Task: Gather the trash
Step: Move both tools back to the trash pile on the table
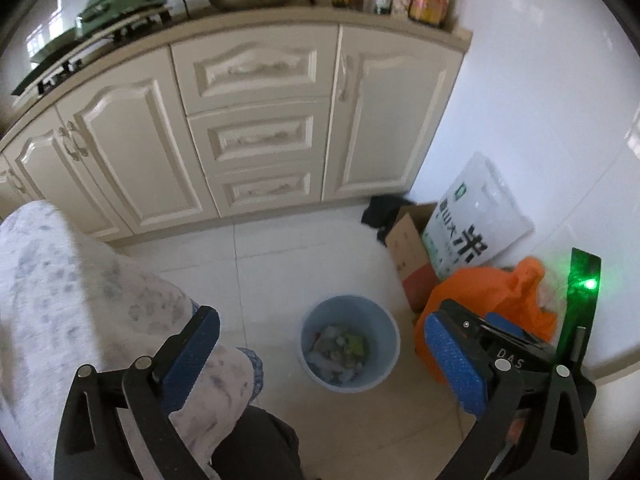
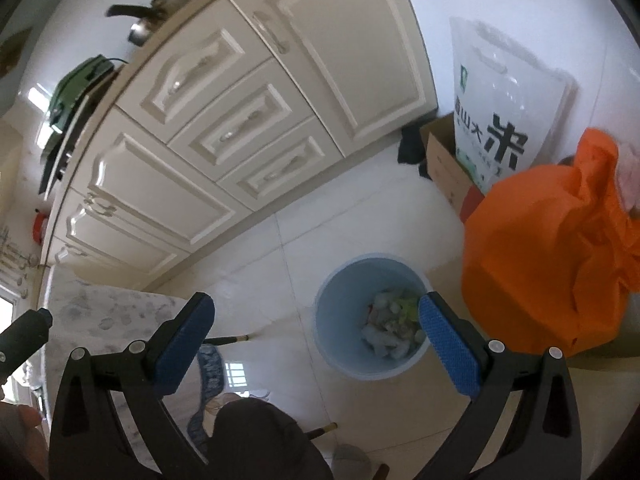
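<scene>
**Above the bin: both grippers empty, risks at the next pick**

Over the floor, the left gripper (image 1: 324, 364) stands with its blue pads spread wide and nothing between them. The right gripper (image 2: 316, 344) is likewise fully spread and empty. No trash is held by either.

Blue bin (image 1: 349, 344) sits on the pale tile floor (image 1: 280, 264), directly ahead of both tools, upright, with crumpled paper and scraps (image 2: 394, 322) already in its bottom. In the right wrist view the right-hand pad overlaps the bin's rim in the picture; contact cannot be confirmed.

Orange plastic bag (image 2: 548, 256) lies just right of the bin, near the right gripper. Behind it: a cardboard box (image 1: 410, 252) and a white rice sack (image 1: 476, 216) leaning on the wall. Cream cabinets (image 1: 256, 120) at far side. A patterned cloth (image 1: 60, 300) hangs at near left, close to the left gripper's left pad.

Risks, as judgement:
- A low sweep could knock the light bin over and spill its contents.
- The left pad may snag the hanging cloth.
- The orange bag is slack and slippery; a pinch on a loose fold could slip or tear.
- Frames are motion-blurred, so depth to the rim is uncertain.
</scene>
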`<state>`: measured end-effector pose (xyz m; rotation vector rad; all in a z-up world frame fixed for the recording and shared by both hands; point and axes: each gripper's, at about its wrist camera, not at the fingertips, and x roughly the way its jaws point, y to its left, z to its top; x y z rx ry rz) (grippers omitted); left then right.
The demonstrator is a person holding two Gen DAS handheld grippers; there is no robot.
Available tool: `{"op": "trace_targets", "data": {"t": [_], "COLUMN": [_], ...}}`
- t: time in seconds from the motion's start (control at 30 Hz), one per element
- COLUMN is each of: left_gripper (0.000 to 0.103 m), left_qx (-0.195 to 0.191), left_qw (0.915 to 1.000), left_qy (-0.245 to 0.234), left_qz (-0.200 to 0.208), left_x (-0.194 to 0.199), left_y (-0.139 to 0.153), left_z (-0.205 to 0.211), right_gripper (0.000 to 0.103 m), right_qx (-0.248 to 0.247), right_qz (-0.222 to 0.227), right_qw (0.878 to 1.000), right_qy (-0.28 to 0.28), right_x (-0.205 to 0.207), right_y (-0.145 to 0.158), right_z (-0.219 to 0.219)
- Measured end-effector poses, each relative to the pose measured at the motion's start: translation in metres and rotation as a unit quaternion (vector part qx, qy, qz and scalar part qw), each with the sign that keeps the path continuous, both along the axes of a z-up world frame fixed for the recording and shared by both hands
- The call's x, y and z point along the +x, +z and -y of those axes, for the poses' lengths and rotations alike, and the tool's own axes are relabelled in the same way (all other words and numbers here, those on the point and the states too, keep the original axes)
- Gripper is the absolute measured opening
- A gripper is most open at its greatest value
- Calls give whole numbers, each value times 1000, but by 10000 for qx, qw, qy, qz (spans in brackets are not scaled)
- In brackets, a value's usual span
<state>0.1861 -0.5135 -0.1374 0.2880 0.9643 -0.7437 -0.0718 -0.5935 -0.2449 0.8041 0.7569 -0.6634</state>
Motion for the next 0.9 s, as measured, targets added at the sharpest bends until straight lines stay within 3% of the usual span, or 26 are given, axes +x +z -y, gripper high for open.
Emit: {"op": "trace_targets", "data": {"t": [0.27, 0.47, 0.7, 0.9], "left_gripper": [102, 102, 102, 102], "left_qx": [-732, -1051, -1288, -1339], "left_qw": [9951, 9872, 9719, 9520], "left_qy": [343, 788, 1449, 2143], "left_qz": [562, 907, 1333, 1725], "left_x": [-34, -54, -83, -110], "left_y": [67, 92, 109, 115], "left_z": [-132, -230, -334, -401], "right_gripper": [103, 103, 103, 103], "right_qx": [-593, -1038, -1518, -1825], "right_qz": [293, 546, 769, 827], "right_qw": [9968, 9865, 9702, 9552], "right_qy": [442, 1143, 1725, 2181], "right_x": [23, 62, 101, 130], "right_y": [71, 122, 158, 171], "right_z": [-54, -124, -202, -264]}}
